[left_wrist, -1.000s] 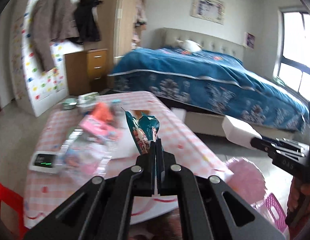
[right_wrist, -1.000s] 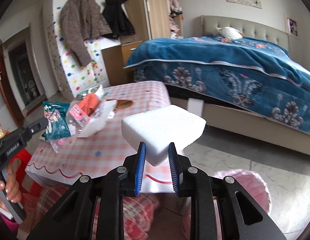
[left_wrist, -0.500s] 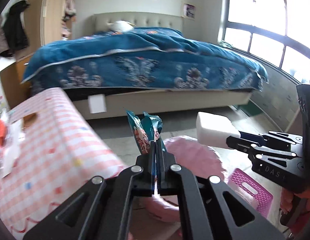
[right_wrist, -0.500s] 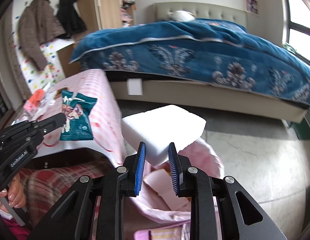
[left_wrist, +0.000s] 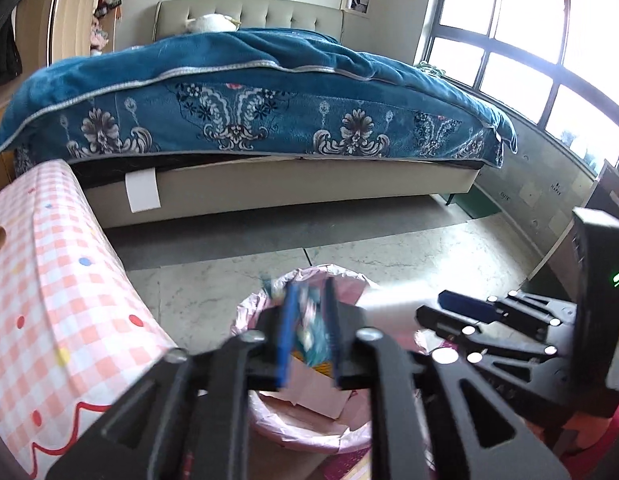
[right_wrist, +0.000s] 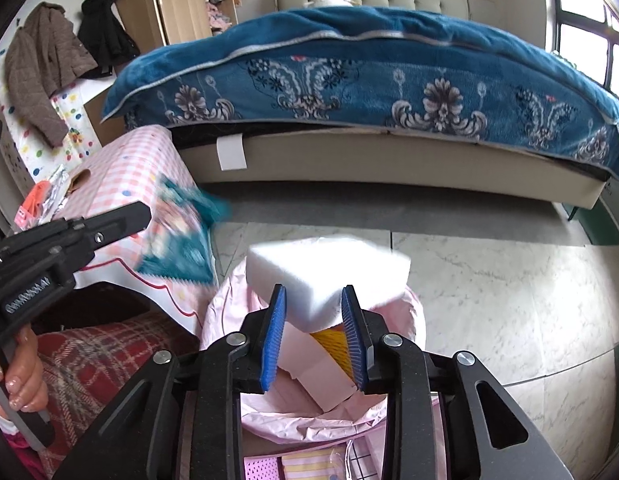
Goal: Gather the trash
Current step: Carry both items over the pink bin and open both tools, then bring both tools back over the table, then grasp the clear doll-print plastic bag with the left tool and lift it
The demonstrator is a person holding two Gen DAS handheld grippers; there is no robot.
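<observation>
A bin lined with a pink bag (left_wrist: pixel 261 312) stands on the floor below both grippers. My left gripper (left_wrist: pixel 309 284) is over it with its jaws opening; the teal snack packet (left_wrist: pixel 309 334) is a blur between the parted blue pads, and the right wrist view shows the snack packet (right_wrist: pixel 177 240) just off the left gripper (right_wrist: pixel 121 216). My right gripper (right_wrist: pixel 313 290) is also opening above the bin's pink bag (right_wrist: pixel 225 308). The white foam block (right_wrist: pixel 325 268) sits blurred between its spread pads. Card and yellow scraps lie inside the bin.
The table with a pink checked cloth (left_wrist: pixel 49 280) is at the left, with wrappers (right_wrist: pixel 41 200) on it. A bed with a blue cover (left_wrist: pixel 249 92) fills the back. A pink basket (right_wrist: pixel 261 468) sits near the bin. A hand (right_wrist: pixel 17 376) and red plaid fabric (right_wrist: pixel 89 360) are lower left.
Both grippers swung from the table to over the pink bin and dipped. The left jaws parted from shut on the packet. The right jaws widened around the foam block.
</observation>
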